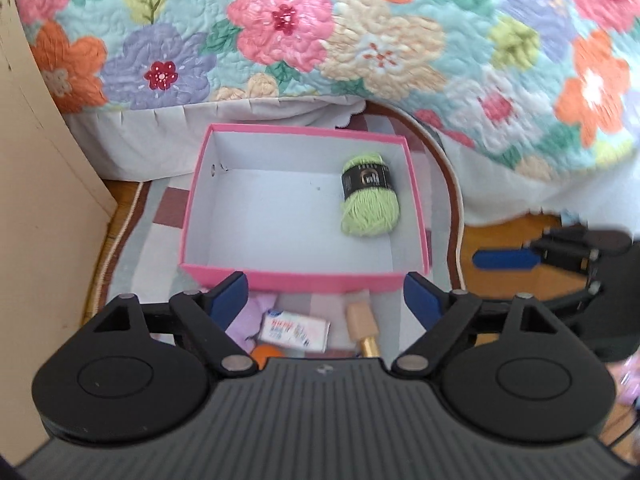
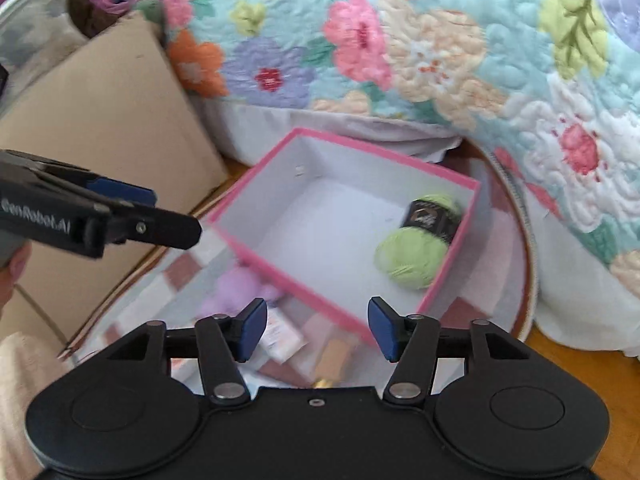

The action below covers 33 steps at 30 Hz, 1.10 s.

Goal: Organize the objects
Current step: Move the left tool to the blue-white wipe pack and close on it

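A pink box with a white inside sits on a checked rug. A green yarn skein with a black band lies alone in the box's right part. My left gripper hangs open above the box's near wall, nothing between its blue pads. My right gripper is open too, empty, over the box's near corner. On the rug in front of the box lie a small white packet, a lilac soft item, a tan and gold bottle and something orange.
A floral quilt drapes over the bed behind the box. A beige cardboard panel stands at the left. Wooden floor shows right of the rug. The other gripper shows at each view's side.
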Tool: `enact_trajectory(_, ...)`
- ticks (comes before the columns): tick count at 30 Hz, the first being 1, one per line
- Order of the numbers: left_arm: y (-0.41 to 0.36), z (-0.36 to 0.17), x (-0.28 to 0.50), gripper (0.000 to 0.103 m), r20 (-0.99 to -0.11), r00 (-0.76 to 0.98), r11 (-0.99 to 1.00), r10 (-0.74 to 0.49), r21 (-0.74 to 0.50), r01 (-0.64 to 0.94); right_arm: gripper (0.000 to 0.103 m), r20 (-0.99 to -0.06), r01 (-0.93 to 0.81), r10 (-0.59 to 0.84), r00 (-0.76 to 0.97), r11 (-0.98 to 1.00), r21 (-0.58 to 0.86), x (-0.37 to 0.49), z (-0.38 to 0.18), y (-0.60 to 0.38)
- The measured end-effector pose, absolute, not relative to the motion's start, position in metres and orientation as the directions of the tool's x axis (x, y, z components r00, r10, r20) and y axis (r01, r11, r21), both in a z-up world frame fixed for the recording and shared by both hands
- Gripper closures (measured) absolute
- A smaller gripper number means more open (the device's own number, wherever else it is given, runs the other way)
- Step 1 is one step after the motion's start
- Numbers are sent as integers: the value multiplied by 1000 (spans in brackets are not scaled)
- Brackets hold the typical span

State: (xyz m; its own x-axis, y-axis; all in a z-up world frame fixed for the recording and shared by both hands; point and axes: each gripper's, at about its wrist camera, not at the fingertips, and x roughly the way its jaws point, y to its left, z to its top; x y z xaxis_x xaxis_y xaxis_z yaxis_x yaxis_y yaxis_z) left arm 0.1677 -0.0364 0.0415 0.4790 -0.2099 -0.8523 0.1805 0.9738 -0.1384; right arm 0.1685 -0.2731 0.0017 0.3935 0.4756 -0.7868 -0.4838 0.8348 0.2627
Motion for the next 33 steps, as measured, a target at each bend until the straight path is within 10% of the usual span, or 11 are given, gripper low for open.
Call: enact_trajectory(33,9,-23,58,10,-915,353,979,-196,-160,130,11,-761,-681,621,186,640,356,82,-34,-260)
